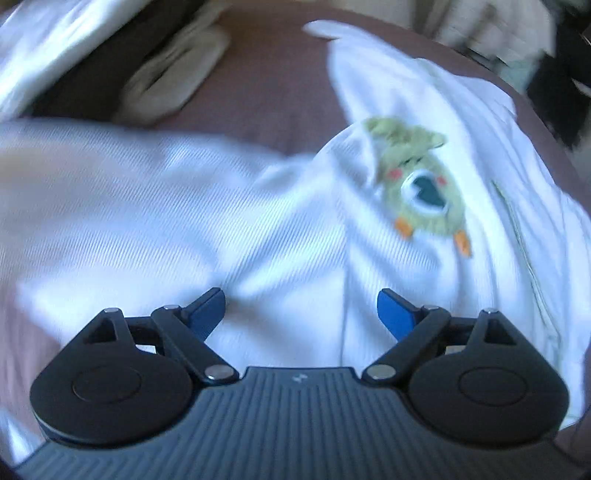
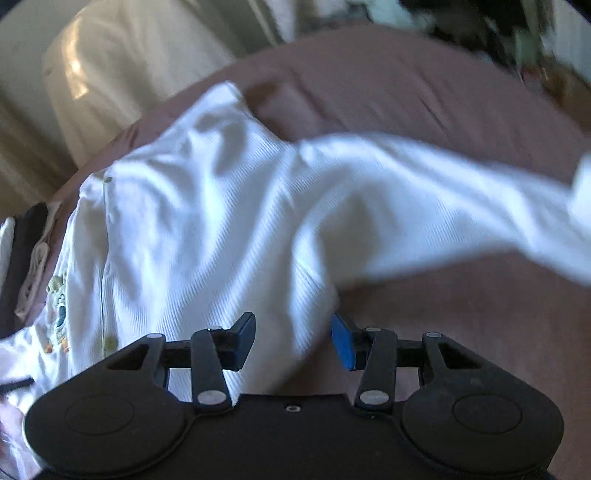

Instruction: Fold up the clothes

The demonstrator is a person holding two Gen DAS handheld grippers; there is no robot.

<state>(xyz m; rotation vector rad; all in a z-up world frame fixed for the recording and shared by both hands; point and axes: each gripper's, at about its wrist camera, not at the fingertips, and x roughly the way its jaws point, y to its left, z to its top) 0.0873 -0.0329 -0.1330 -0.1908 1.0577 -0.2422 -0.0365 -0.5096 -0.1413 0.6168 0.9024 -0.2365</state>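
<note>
A white ribbed garment [image 1: 229, 221] with a green embroidered duck patch [image 1: 421, 184] and a button placket lies spread on a mauve bedsheet [image 1: 266, 85]. My left gripper [image 1: 301, 314] is open just above the cloth, its blue pads [image 1: 393, 317] wide apart, the patch ahead to the right. In the right wrist view the same garment [image 2: 221, 221] shows a long sleeve [image 2: 461, 192] stretching right. My right gripper [image 2: 293, 343] is open, its jaws on either side of the garment's lower edge, nothing pinched. The duck patch [image 2: 59, 310] shows at far left.
Folded beige cloth [image 1: 173, 74] lies on the sheet at the back left in the left wrist view, beside white bedding [image 1: 48, 48]. A cream rounded object [image 2: 110, 74] stands beyond the bed edge. Dark clutter [image 2: 480, 26] sits at the far right. The bare mauve sheet [image 2: 480, 332] shows at right.
</note>
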